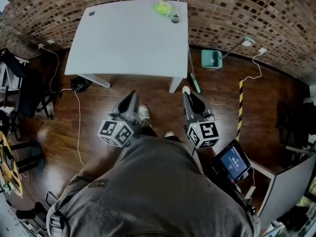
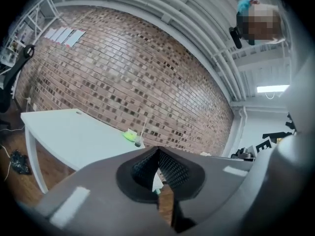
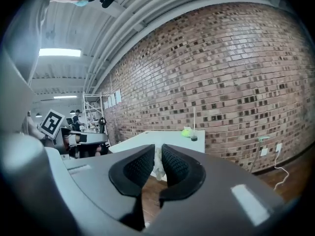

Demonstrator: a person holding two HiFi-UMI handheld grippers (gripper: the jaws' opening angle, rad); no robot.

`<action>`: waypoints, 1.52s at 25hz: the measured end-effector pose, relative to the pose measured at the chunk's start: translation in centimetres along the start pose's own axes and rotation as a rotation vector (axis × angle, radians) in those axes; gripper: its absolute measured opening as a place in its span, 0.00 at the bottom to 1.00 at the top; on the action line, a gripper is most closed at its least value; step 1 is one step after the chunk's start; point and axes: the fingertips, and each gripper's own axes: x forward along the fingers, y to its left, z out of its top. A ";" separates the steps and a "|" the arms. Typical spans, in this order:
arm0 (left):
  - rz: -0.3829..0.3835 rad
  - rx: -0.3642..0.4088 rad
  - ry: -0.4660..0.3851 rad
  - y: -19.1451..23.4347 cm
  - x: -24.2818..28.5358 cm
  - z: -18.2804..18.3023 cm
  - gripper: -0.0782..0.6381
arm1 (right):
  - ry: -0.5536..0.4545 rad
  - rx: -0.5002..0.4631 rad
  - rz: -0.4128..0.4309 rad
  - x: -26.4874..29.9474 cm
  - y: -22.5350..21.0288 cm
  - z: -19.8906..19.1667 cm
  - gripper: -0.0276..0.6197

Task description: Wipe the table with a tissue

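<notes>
Tissue (image 3: 158,163), a small crumpled white wad, sat pinched between the jaws of the right gripper (image 3: 158,146), held low in front of the person's body and pointing forward and slightly down towards the floor. The left gripper (image 2: 158,150) was held alongside it at much the same height, its jaws pressed together at the tips with nothing between them; only the floor and a table leg showed through the slit behind the tips. Both grippers hung close to the person, over the wooden floor (image 1: 98,107) and near the shoes, well apart from the work surface.

By my reading, the wiping had not begun: the step in hand was the approach, with the tissue already gripped. The next move would call for stepping forward, raising the right gripper over the near edge, and lowering the wad flat onto the top before sweeping.

Beyond the strip of floor stood the table (image 1: 123,43), pale and mostly bare. At its far right corner lay a bright green object (image 1: 162,7) with a small dark cup (image 1: 175,19) just beside it, things a wide sweep could knock. Behind them rose the brick wall (image 1: 237,14).
</notes>
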 end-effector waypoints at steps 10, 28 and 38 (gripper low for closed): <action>-0.110 -0.010 0.044 7.0 6.7 4.9 0.11 | 0.012 0.002 -0.123 9.1 -0.1 3.2 0.12; -0.030 -0.003 0.066 11.9 15.2 7.4 0.11 | 0.062 0.022 -0.096 20.0 -6.0 4.2 0.12; 0.062 -0.006 0.056 12.5 19.9 7.7 0.11 | 0.147 0.000 -0.036 24.3 -10.9 3.3 0.13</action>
